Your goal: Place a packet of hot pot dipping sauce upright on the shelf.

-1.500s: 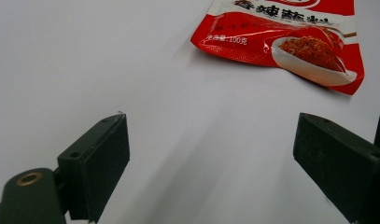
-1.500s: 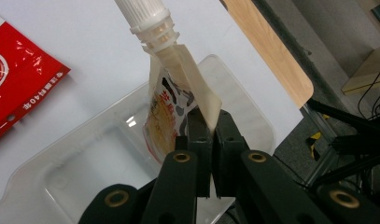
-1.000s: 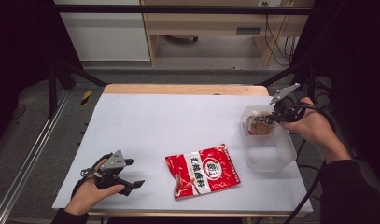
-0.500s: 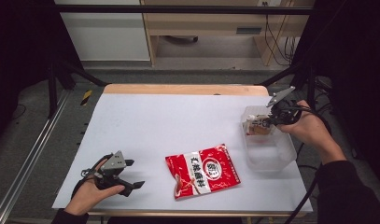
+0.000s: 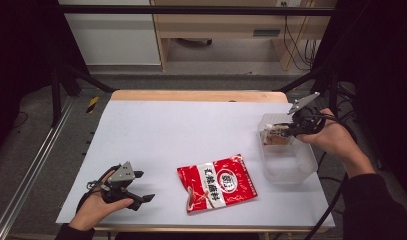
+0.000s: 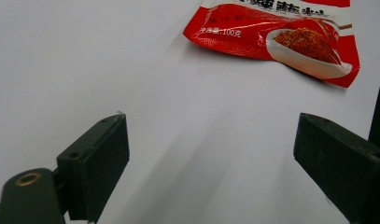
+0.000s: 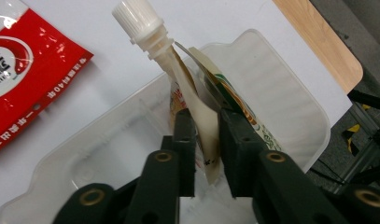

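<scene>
Spouted pouch (image 7: 197,116), the item under handling, was found at the right side of the white table (image 5: 191,130), standing inside the far end of a clear plastic tray (image 5: 291,170) with its white screw cap (image 7: 136,18) uppermost. Working from left to right across the high view: at about 7 o'clock on the table the left gripper (image 5: 141,197) rested in the person's left hand (image 5: 93,210), its jaws spread wide with nothing between them; the left gripper view confirmed bare white tabletop between the two black jaws. At about 6 o'clock, just right of centre, a red seasoning packet (image 5: 217,182) lay flat on the table, well apart from the left gripper and near the tray's left wall without touching it. In the left gripper view the same packet (image 6: 276,32) lay at roughly 1 o'clock beyond the jaws. At about 3 o'clock the right gripper (image 5: 286,131), carried in the right hand (image 5: 333,140), reached into the tray from the right. In the right gripper view its jaws flanked the lower body of the pouch, which stood nearly upright and leaned slightly towards 11 o'clock. The jaws had just been opening, with the pouch between them; small gaps showed at both pads, so the grip was judged released. The tray's near portion held no visible item.
</scene>
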{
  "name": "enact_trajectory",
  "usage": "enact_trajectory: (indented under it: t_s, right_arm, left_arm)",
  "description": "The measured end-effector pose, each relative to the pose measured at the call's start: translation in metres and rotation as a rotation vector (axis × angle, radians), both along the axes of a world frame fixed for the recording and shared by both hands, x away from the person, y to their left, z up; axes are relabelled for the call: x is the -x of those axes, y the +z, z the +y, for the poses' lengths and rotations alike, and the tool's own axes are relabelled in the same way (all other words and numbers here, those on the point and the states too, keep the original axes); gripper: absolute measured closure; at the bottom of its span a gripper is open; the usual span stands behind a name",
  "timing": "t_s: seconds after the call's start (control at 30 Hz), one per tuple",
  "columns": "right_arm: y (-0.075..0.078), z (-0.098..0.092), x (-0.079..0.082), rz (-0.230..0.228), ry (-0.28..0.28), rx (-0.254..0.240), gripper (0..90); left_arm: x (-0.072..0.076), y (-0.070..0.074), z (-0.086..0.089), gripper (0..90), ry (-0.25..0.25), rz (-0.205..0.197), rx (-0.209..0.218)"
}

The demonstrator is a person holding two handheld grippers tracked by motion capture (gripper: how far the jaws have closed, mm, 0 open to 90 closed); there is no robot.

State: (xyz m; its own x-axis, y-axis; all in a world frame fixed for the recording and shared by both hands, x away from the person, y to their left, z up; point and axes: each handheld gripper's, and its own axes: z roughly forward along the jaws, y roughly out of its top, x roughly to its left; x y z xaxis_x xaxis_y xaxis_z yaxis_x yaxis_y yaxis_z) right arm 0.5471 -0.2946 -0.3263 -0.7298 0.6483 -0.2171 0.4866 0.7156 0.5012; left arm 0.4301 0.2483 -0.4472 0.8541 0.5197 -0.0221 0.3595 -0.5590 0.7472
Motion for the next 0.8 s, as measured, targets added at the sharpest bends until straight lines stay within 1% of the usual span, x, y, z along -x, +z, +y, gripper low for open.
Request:
enact_trajectory:
  t_s: [0.03, 0.13, 0.23, 0.3, 0.33, 0.4, 0.5, 0.57, 0.67, 0.73, 0.8]
  right_arm:
    - [0.002, -0.001, 0.001, 0.003, -0.002, -0.004, 68.8]
    - [0.012, -0.003, 0.008, -0.022, -0.009, -0.026, 59.8]
    - [0.023, -0.003, 0.015, -0.062, -0.008, -0.052, 49.6]
    - [0.029, -0.003, 0.019, -0.090, -0.007, -0.065, 39.7]
    - [0.032, -0.002, 0.022, -0.106, -0.004, -0.072, 36.3]
    - [0.036, 0.001, 0.025, -0.122, -0.004, -0.072, 30.3]
    - [0.039, 0.007, 0.029, -0.138, 0.005, -0.075, 25.9]
    - [0.040, 0.012, 0.032, -0.141, 0.004, -0.072, 23.5]
    - [0.042, 0.022, 0.037, -0.158, 0.013, -0.085, 21.3]
    - [0.042, 0.031, 0.043, -0.171, 0.010, -0.099, 19.1]
    - [0.042, 0.039, 0.048, -0.181, 0.025, -0.105, 17.6]
  left_arm:
    - [0.000, 0.000, 0.000, 10.3, 0.001, -0.002, -0.001]
    - [0.000, 0.001, -0.001, 10.3, 0.000, -0.002, -0.004]
    - [0.000, 0.001, -0.001, 10.3, -0.002, -0.005, -0.005]
    - [0.001, 0.002, -0.002, 10.2, -0.001, -0.007, -0.004]
    - [0.001, 0.001, -0.002, 10.1, 0.000, -0.008, -0.003]
    - [0.001, 0.001, -0.002, 10.0, 0.001, -0.012, -0.004]
    - [0.002, 0.001, -0.003, 10.0, 0.003, -0.019, -0.006]
    - [0.003, 0.000, -0.005, 9.9, 0.010, -0.034, -0.005]
    - [0.005, -0.002, -0.008, 9.7, 0.022, -0.052, -0.006]
    - [0.005, -0.002, -0.010, 9.4, 0.023, -0.057, -0.003]
    - [0.005, -0.003, -0.011, 8.8, 0.028, -0.060, -0.003]
